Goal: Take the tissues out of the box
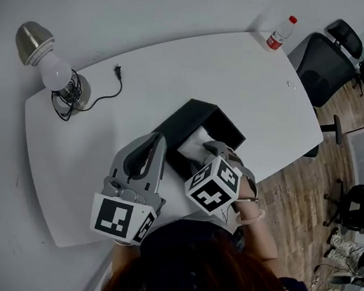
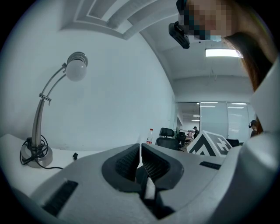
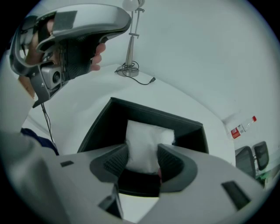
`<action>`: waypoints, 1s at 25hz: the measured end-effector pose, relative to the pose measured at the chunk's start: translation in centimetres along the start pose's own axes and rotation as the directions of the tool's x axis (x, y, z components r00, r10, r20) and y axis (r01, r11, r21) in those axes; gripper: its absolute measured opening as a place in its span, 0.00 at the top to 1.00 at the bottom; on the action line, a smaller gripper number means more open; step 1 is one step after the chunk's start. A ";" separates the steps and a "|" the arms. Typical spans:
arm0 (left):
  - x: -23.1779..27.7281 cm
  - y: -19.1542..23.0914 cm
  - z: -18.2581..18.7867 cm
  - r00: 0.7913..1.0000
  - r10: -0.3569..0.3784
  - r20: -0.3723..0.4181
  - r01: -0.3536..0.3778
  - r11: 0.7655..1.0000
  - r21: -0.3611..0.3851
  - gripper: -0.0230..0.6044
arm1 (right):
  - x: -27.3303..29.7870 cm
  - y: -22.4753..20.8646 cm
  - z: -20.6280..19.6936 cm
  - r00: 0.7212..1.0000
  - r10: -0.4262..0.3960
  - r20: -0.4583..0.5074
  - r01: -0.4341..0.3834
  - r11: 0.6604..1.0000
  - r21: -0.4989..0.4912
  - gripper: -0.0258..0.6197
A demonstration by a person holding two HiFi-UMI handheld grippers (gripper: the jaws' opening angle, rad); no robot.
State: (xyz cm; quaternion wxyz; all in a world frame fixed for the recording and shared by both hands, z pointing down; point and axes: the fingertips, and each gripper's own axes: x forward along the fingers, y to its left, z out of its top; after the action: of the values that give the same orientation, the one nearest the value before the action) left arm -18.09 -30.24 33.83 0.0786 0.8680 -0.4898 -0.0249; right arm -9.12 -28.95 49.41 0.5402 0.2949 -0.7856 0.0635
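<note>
An open black box stands on the white table near its front edge. A white pack of tissues lies inside it. My right gripper reaches into the box from the front. In the right gripper view its jaws stand on either side of the tissues inside the box, and both pads press into the soft pack. My left gripper rests at the box's left side, shut with nothing between its fingers.
A desk lamp with a coiled cable and loose plug stands at the table's back left. A plastic bottle sits at the far right corner. Black office chairs stand beyond the table's right edge.
</note>
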 end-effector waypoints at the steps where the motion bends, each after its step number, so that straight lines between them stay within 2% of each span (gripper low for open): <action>1: -0.1 -0.1 0.0 1.000 0.003 0.000 -0.003 1.000 0.002 0.92 | 0.0 0.0 0.0 1.000 -0.002 0.003 0.002 1.000 0.000 0.61; 6: -1.0 -0.5 0.1 1.000 0.020 -0.001 -0.020 1.000 0.010 0.92 | -0.5 0.1 0.2 1.000 -0.005 0.029 0.004 1.000 0.015 0.62; 13: -2.1 -1.6 0.4 0.999 0.035 0.009 -0.036 0.999 0.025 0.92 | -2.3 -0.5 0.6 0.992 -0.041 0.116 0.035 0.998 0.052 0.62; 25: -4.8 -4.9 0.9 0.999 0.045 0.027 -0.047 0.997 0.062 0.92 | -6.5 -1.3 1.2 0.951 -0.127 0.281 0.095 0.988 0.124 0.62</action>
State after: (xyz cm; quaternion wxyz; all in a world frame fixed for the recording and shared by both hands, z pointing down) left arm -16.48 -23.77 31.96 0.0456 0.8580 -0.5112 -0.0189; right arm -7.82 -27.89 42.89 0.4056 0.3738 -0.8335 0.0323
